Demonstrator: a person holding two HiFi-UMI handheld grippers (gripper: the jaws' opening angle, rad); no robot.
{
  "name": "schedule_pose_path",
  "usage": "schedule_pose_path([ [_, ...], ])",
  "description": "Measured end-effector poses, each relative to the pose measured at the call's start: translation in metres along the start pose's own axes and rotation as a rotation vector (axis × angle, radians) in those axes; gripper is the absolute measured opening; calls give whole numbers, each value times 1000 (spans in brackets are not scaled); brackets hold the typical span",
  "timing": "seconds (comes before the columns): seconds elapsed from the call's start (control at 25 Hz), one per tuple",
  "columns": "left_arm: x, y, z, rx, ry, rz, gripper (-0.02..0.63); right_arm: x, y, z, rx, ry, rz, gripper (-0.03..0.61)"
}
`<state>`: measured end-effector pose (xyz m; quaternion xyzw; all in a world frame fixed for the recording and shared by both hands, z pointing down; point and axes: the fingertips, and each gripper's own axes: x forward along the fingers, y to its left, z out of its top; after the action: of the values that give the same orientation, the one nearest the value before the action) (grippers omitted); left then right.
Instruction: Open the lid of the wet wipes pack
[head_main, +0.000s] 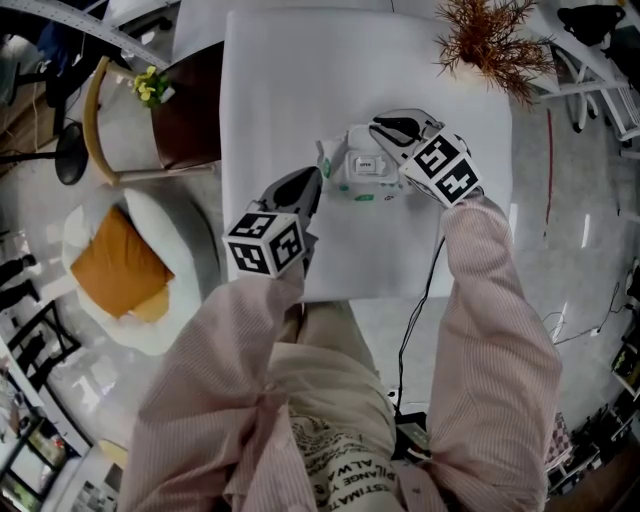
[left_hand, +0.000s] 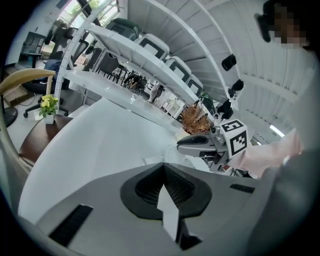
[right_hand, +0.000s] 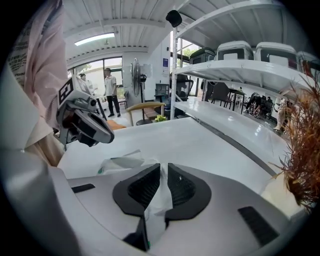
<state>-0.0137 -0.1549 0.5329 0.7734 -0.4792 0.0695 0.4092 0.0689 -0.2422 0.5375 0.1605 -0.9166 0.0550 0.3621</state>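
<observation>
The wet wipes pack (head_main: 362, 170), white with green print, lies near the middle of the white table (head_main: 280, 80). My left gripper (head_main: 315, 187) reaches its left end; in the left gripper view (left_hand: 165, 186) the jaws are shut with a thin white strip of the pack (left_hand: 168, 207) pinched between them. My right gripper (head_main: 384, 128) comes in over the pack's far right side. In the right gripper view (right_hand: 163, 186) its pads press on white film of the pack, whose crumpled end (right_hand: 120, 162) shows beyond. Whether that film is the lid I cannot tell.
A pot of dried brown plant (head_main: 490, 40) stands at the table's far right corner. Left of the table are a wooden chair (head_main: 98, 120), a dark round side table (head_main: 188, 115) with yellow flowers (head_main: 150, 88), and a round seat with an orange cushion (head_main: 120, 265). A black cable (head_main: 415, 310) hangs off the near edge.
</observation>
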Motion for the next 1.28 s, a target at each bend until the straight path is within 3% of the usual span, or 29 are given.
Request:
schedule_pose_path([
  [0.36, -3, 8, -2, -9, -4, 16, -3, 15, -8, -6, 37, -4, -39, 37],
  [0.88, -6, 4, -3, -4, -3, 0, -3, 18, -11, -11, 62, -17, -168, 46],
  [1.12, -13, 1, 1, 7, -11, -13, -2, 1, -22, -2, 176, -124, -241, 120],
  [1.28, -23, -2, 6, 22, -24, -18, -3, -22, -22, 8, 259, -209, -299, 61],
])
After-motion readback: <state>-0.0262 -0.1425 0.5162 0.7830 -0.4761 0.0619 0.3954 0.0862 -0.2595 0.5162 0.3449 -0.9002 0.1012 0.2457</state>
